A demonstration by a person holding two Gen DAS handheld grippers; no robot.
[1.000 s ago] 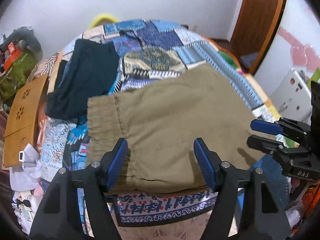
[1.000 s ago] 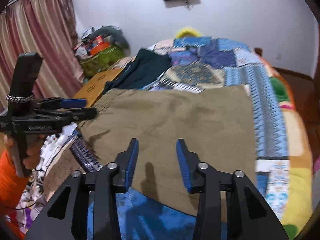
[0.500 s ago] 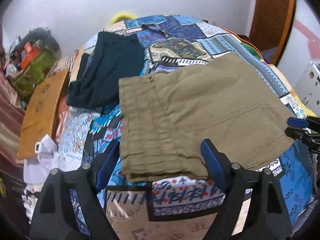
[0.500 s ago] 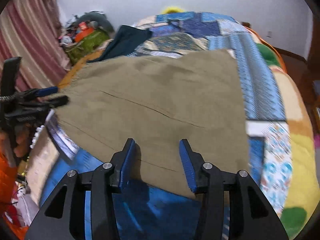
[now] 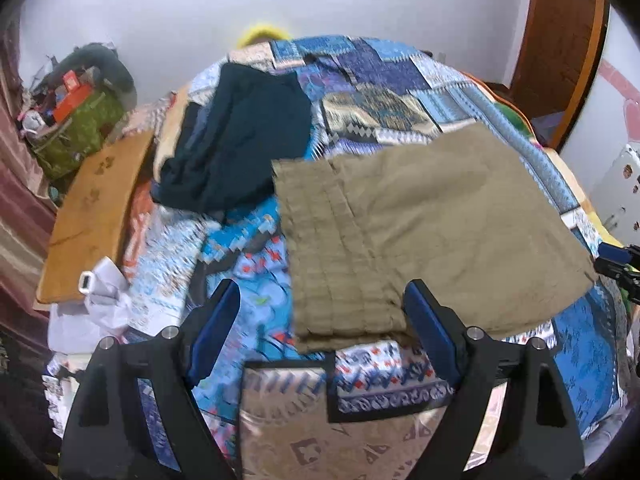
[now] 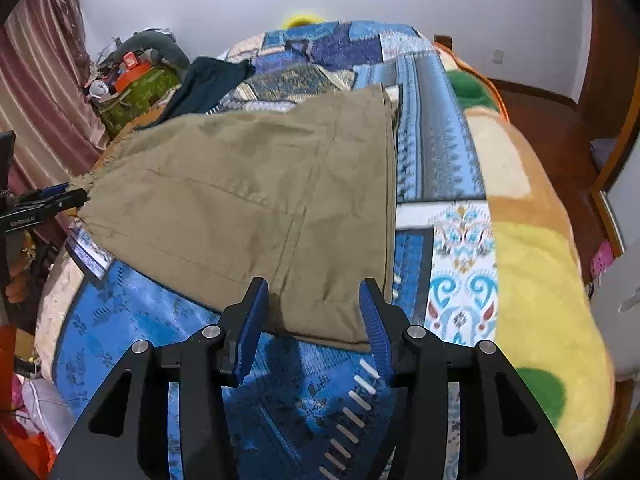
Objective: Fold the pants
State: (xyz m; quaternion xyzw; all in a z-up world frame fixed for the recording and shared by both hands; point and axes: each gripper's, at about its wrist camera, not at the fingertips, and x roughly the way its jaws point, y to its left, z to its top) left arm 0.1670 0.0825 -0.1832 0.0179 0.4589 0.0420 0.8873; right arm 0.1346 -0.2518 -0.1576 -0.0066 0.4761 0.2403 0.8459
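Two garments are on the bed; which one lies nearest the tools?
The olive-khaki pants, spread flat at the near edge of the bed. The dark navy garment lies crumpled farther back, beyond the waistband end.

Your two wrist cameras looked steeply down past their blue-padded fingers [image 5: 216, 332], close above the folded olive cotton pants [image 5: 420, 224] both views shared.

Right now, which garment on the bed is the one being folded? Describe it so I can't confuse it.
Look at the bed with the blue patchwork quilt. On its near half lie the olive-tan pants, spread flat with a ribbed waistband. The dark navy garment beside them is crumpled and much darker.
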